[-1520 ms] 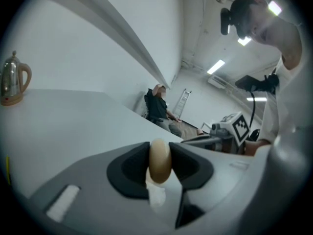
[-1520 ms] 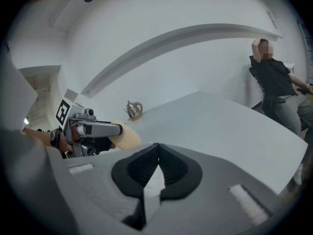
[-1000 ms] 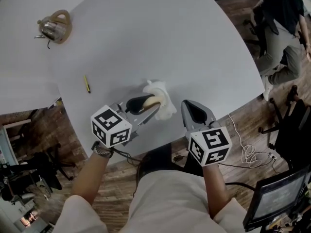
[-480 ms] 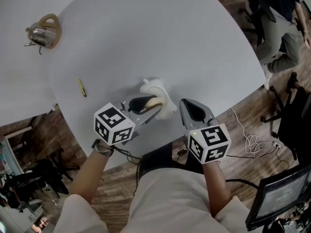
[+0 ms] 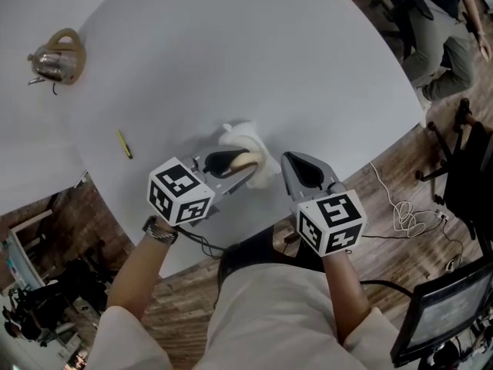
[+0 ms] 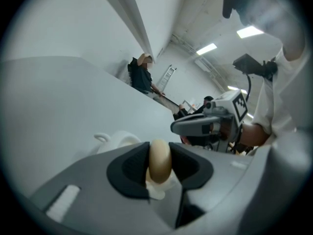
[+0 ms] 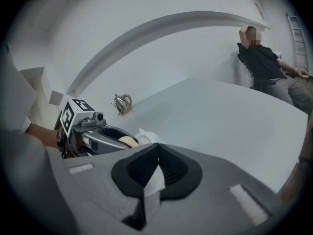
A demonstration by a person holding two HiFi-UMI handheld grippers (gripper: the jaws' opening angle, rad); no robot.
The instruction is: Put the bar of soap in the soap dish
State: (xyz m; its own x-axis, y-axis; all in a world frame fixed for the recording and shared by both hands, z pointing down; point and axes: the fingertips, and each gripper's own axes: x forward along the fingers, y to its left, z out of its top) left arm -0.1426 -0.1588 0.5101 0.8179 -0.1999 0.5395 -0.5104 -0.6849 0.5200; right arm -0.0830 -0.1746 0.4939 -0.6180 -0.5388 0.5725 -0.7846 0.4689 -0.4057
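In the head view the left gripper clamps the bar of soap edge-on, its long axis along the jaws, over the near part of the white soap dish. The right gripper waits just right of the dish. In the left gripper view the pads press the soap's flat faces, with the dish just beyond and below the tips, a little left (a short drop, I judge). The right gripper view shows its jaws closed on nothing, so the left hand is the nearer one.
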